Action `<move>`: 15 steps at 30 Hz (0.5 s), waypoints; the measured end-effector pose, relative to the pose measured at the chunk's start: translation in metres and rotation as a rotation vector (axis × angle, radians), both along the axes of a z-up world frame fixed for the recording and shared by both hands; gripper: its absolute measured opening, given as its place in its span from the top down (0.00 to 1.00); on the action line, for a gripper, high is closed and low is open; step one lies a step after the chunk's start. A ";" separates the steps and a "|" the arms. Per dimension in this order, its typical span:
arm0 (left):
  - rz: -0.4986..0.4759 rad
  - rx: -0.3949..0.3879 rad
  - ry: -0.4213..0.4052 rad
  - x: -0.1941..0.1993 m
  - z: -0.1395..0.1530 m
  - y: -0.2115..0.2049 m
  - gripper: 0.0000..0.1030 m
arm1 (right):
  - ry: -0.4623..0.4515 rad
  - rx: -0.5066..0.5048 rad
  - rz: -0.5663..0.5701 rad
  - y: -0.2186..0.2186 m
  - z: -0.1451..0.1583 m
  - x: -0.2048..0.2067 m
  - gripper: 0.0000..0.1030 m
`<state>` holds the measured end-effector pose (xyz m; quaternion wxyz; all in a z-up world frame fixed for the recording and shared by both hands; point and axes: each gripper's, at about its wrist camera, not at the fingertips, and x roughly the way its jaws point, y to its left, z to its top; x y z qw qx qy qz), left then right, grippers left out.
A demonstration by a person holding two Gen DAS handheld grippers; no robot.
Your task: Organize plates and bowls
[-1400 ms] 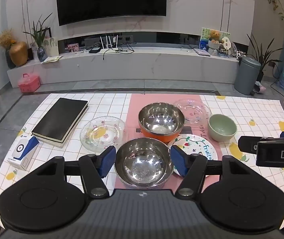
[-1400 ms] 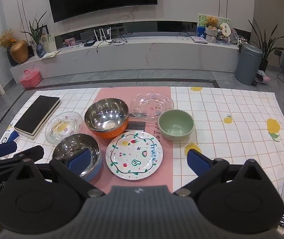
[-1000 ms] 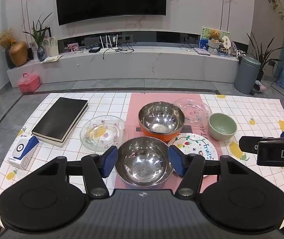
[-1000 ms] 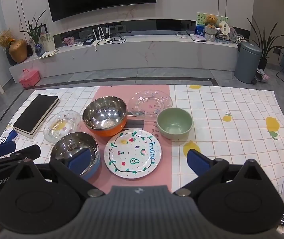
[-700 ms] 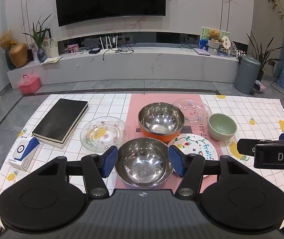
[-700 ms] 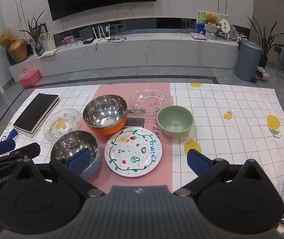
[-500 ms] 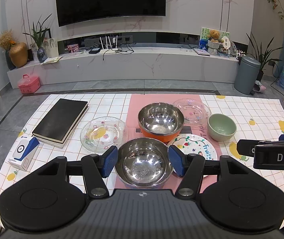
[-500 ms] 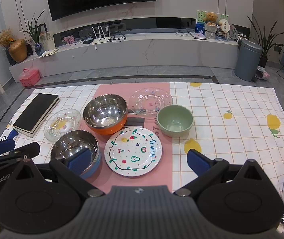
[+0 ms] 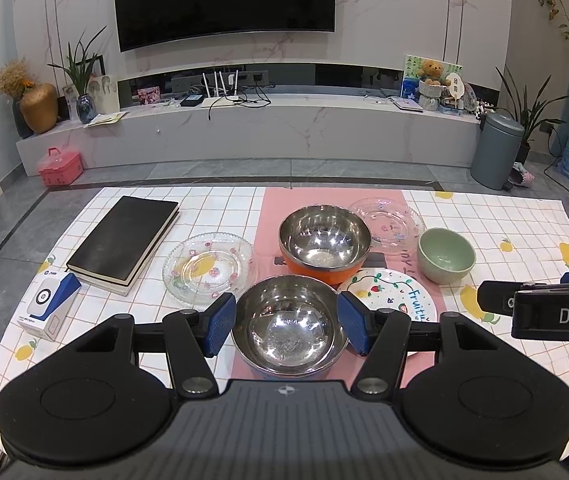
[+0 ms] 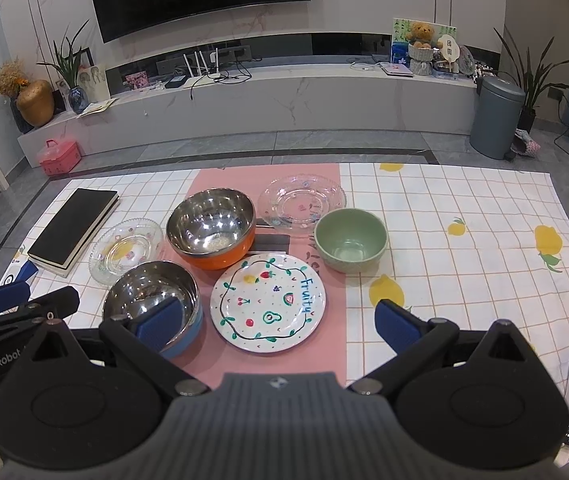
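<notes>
My left gripper [image 9: 286,325] is open, its blue pads either side of a blue-bottomed steel bowl [image 9: 289,324] without visible contact. Behind it sits an orange-bottomed steel bowl [image 9: 324,238], a green bowl [image 9: 446,255], a painted "Fruity" plate [image 9: 394,294], and two clear glass plates [image 9: 209,268] [image 9: 389,224]. My right gripper [image 10: 278,322] is open wide above the painted plate [image 10: 270,302]; its left pad overlaps the blue-bottomed bowl [image 10: 150,296]. The orange bowl [image 10: 212,228] and green bowl [image 10: 350,244] lie beyond.
A black notebook [image 9: 122,238] and a small blue-white box [image 9: 50,306] lie at the table's left. A checked lemon tablecloth [image 10: 464,240] with a pink runner [image 9: 270,208] covers the table. A dark object [image 10: 270,242] lies between the bowls. The right gripper shows in the left view [image 9: 544,304].
The left gripper's pads have closed in slightly around the blue-bottomed steel bowl. The right gripper drifted only slightly. No dish has moved.
</notes>
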<state>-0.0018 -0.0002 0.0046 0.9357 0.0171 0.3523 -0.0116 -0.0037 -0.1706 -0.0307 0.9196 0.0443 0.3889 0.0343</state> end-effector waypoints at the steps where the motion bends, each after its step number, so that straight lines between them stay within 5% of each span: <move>1: 0.002 -0.001 0.001 0.000 0.000 0.001 0.32 | 0.000 0.000 0.000 0.000 0.000 0.000 0.03; 15: 0.001 -0.003 0.005 -0.001 -0.001 0.002 0.32 | 0.004 -0.002 -0.002 0.000 -0.003 -0.001 0.03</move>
